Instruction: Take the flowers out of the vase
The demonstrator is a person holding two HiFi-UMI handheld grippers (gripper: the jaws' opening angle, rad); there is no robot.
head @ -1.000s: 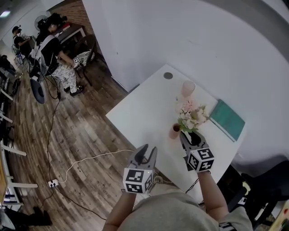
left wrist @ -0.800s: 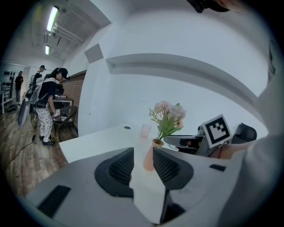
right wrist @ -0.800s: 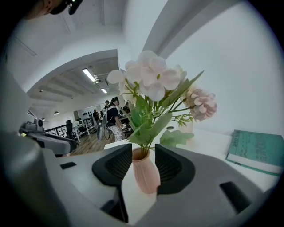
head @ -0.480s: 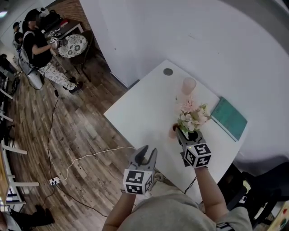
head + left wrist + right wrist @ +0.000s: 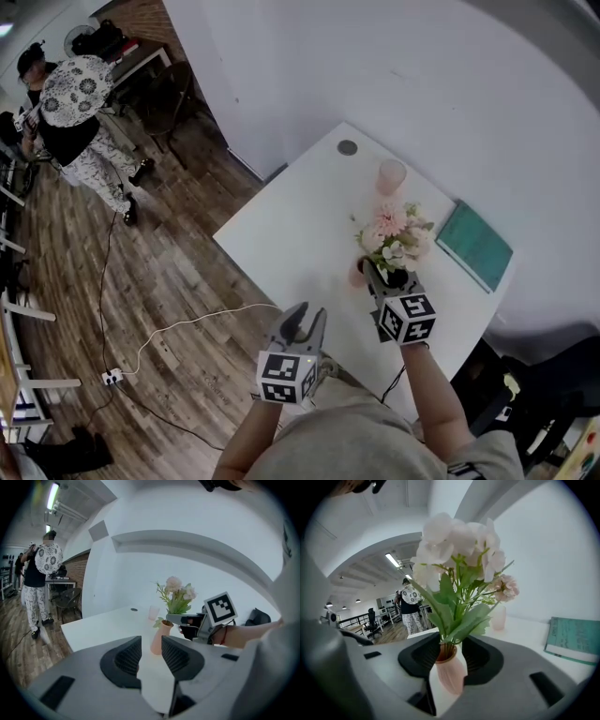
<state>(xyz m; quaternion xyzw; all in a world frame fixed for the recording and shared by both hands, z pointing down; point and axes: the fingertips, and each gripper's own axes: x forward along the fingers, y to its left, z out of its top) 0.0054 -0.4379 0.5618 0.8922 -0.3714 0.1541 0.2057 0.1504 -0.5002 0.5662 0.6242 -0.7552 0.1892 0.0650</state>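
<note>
A bunch of pale pink flowers point(image 5: 394, 234) with green leaves stands in a small pink vase point(image 5: 359, 273) on the white table point(image 5: 281, 234). My right gripper point(image 5: 380, 274) reaches in at the vase's mouth. In the right gripper view the stems point(image 5: 449, 641) and the vase neck point(image 5: 450, 672) sit between its two pads. Its jaws have just been closing a little, and I see no pad pressing on the stems. My left gripper point(image 5: 302, 314) hangs off the table's near edge, open and empty. From it the vase point(image 5: 159, 637) shows ahead and the right gripper point(image 5: 172, 618) beside the stems.
A pink cup point(image 5: 391, 175) stands behind the flowers. A teal book point(image 5: 475, 247) lies at the table's right, and a round grey cap point(image 5: 348, 147) near the far corner. A white wall backs the table. A person in a patterned top point(image 5: 80, 103) walks at far left. A cable point(image 5: 187, 330) crosses the wooden floor.
My right gripper has edged forward to the base of the flowers. The left gripper has stayed put. The person in the background has walked across the room.
</note>
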